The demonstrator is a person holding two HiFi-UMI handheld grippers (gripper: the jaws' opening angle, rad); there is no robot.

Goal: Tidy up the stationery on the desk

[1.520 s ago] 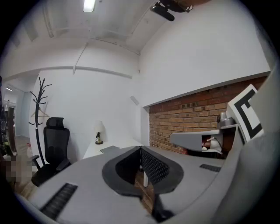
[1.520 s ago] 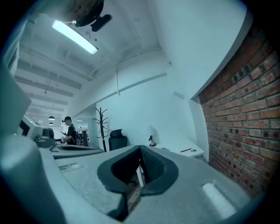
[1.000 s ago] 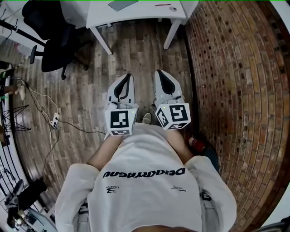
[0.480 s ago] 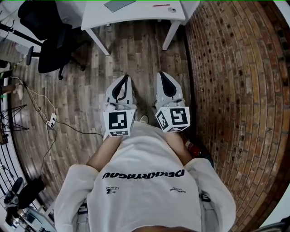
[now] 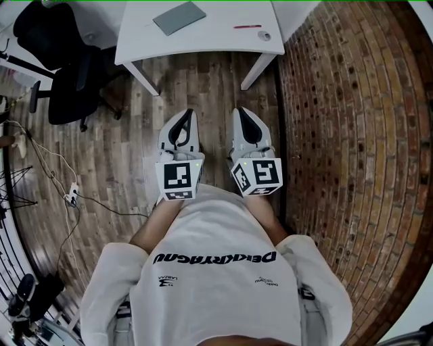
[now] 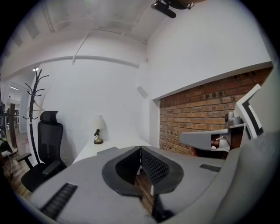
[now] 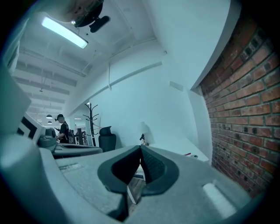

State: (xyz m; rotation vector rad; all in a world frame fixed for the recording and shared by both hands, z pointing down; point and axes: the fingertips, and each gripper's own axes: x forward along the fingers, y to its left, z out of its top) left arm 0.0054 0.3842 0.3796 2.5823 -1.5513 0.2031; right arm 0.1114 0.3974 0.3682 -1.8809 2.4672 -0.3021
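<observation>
With both claws clenched on nothing, the left gripper [image 6: 140, 151] and right gripper [image 7: 140, 149] sit side by side close in front of the person's body, well apart from the desk [image 5: 216, 40], so no stationery is in hand yet. The grey notebook [image 5: 179, 17] lies flat, nearer the desk's left edge than the right and back from the front edge. It is likely light and fairly stiff but flush to the top, so pinch an overhanging edge or slide it to the desk edge first. The red pen [image 5: 247, 26] lies near the right edge. It looks thin, light and prone to roll, so grip it mid-shaft. A small round item [image 5: 264, 35] sits by the front right corner, too small to identify. The desk top is white, smooth and probably slippery. Around it are a wood floor [image 5: 210, 88], a brick wall [image 5: 352, 135] to the right and a black office chair [image 5: 67, 81] off the left edge.
</observation>
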